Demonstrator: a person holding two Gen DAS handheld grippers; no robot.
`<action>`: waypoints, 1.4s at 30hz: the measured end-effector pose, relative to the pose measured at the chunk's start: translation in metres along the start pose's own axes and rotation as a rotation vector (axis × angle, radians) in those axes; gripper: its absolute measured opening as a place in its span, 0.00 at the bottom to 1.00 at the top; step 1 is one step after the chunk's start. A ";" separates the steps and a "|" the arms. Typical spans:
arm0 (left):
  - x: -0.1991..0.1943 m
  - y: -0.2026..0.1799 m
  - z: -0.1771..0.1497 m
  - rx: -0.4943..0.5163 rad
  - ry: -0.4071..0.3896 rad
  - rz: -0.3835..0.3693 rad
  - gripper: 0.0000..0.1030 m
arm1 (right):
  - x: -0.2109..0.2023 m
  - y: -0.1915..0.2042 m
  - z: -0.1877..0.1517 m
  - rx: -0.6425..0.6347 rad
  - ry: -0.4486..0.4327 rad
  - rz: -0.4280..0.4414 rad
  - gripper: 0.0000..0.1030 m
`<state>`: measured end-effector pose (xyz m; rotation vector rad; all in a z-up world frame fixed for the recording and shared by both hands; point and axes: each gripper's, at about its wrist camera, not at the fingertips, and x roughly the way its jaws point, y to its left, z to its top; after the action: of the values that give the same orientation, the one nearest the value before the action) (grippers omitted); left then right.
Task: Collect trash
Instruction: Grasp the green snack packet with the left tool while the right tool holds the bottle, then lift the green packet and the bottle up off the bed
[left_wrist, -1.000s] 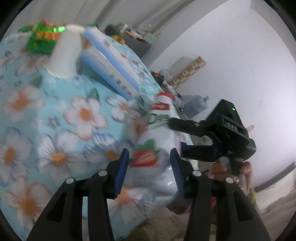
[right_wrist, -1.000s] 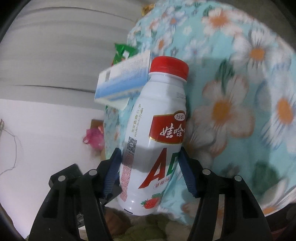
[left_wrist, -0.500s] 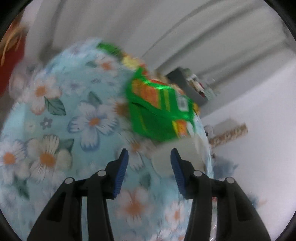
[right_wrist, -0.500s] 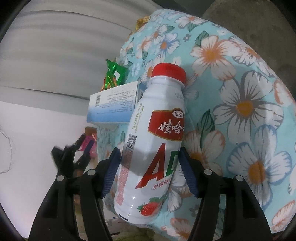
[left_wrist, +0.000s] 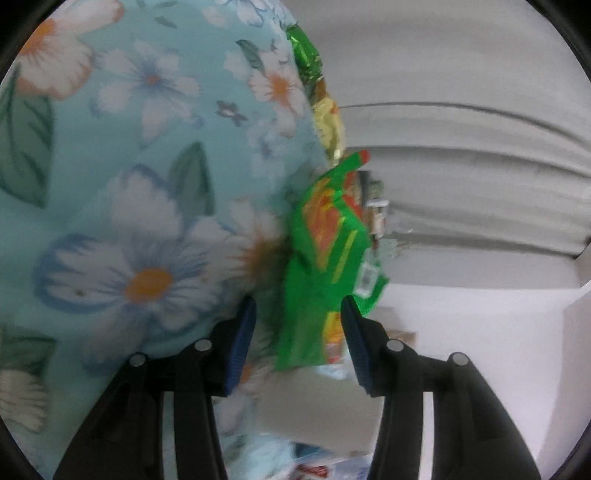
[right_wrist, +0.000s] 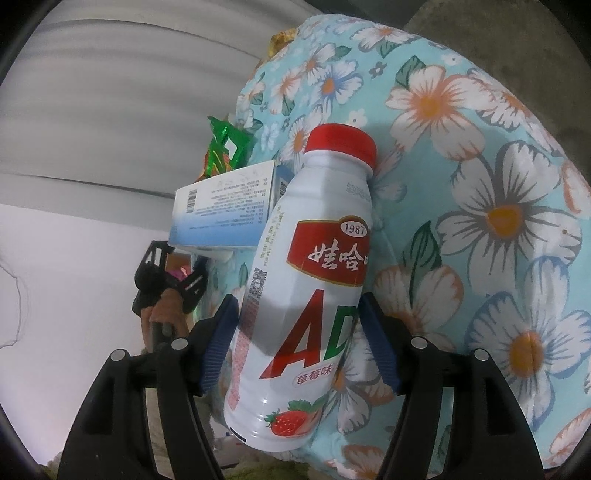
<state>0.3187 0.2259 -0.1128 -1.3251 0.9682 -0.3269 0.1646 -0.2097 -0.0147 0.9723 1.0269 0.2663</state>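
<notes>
We see a white plastic milk-drink bottle with a red cap (right_wrist: 310, 266) lying on the floral blue cloth of the worktop (right_wrist: 480, 221), lower centre between our right gripper (right_wrist: 299, 343) jaws, which are opening, pads barely off it. Our left gripper (left_wrist: 298, 332) jaws stand half open around a green foil snack wrapper (left_wrist: 325, 266) at centre, not pressing it.
</notes>
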 end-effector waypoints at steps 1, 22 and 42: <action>0.003 -0.003 0.000 -0.002 0.000 -0.023 0.44 | 0.001 0.000 0.000 0.000 0.000 -0.001 0.62; 0.026 -0.015 -0.012 0.111 -0.113 0.048 0.04 | 0.001 -0.004 -0.001 0.023 0.008 0.016 0.66; -0.091 -0.139 -0.050 0.553 -0.398 -0.125 0.02 | 0.004 -0.012 -0.001 0.088 0.008 0.052 0.62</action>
<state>0.2709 0.2190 0.0544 -0.8926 0.4148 -0.3755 0.1632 -0.2137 -0.0266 1.0794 1.0282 0.2702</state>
